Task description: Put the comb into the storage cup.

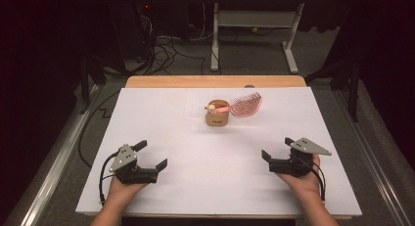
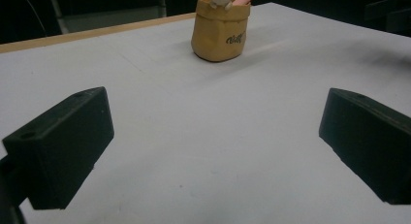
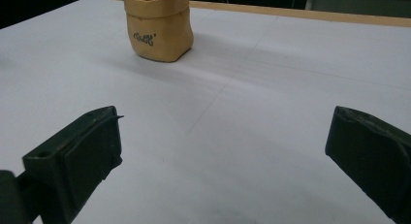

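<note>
Near the tabletop's (image 1: pixel 215 187) front edge I hold both grippers low, the left gripper (image 1: pixel 152 156) and the right gripper (image 1: pixel 276 148) each with jaws spread wide, grasping nothing. Toward the far edge, mid-width, stands the tan pouch (image 1: pixel 217 117) with a pink fan (image 1: pixel 246 104) sticking out of it.

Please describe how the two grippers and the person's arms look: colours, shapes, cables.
Each hand holds a black left gripper or right gripper with two blocky, wedge-shaped jaws. Each carries a grey three-cornered plate on top. Black cables loop from the rear. The forearms are bare, no sleeves visible.
</note>
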`<move>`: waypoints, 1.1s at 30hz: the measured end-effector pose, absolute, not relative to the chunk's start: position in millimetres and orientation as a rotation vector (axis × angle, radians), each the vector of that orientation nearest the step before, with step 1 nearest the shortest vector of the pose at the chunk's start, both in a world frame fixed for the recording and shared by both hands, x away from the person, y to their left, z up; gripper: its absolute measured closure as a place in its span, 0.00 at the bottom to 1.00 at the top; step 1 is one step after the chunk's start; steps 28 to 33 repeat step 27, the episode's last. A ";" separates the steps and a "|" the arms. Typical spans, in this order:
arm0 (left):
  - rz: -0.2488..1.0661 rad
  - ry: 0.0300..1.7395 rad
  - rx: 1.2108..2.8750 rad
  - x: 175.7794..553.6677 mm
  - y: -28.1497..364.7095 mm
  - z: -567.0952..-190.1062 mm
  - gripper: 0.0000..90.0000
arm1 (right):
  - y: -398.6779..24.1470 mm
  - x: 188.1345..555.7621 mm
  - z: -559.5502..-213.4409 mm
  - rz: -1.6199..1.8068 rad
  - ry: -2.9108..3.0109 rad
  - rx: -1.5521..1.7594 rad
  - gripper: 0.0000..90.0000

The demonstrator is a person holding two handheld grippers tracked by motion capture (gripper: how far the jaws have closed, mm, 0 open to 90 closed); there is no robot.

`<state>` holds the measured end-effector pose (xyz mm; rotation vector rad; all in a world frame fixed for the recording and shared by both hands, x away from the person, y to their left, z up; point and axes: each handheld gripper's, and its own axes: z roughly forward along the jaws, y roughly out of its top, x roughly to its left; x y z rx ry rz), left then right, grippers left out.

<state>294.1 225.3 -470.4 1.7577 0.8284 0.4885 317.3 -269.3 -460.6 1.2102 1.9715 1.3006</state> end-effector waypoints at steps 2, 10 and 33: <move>0.488 0.829 1.754 293.7 226.1 -469.9 0.00 | -276.6 309.2 -462.1 1.305 1.953 1.213 0.01; 0.477 0.840 1.736 293.5 232.2 -466.9 0.00 | -302.3 280.3 -462.2 1.374 1.855 1.218 0.00; 0.478 0.849 1.714 293.3 234.3 -465.3 0.00 | -303.0 278.8 -459.3 1.395 1.815 1.201 0.00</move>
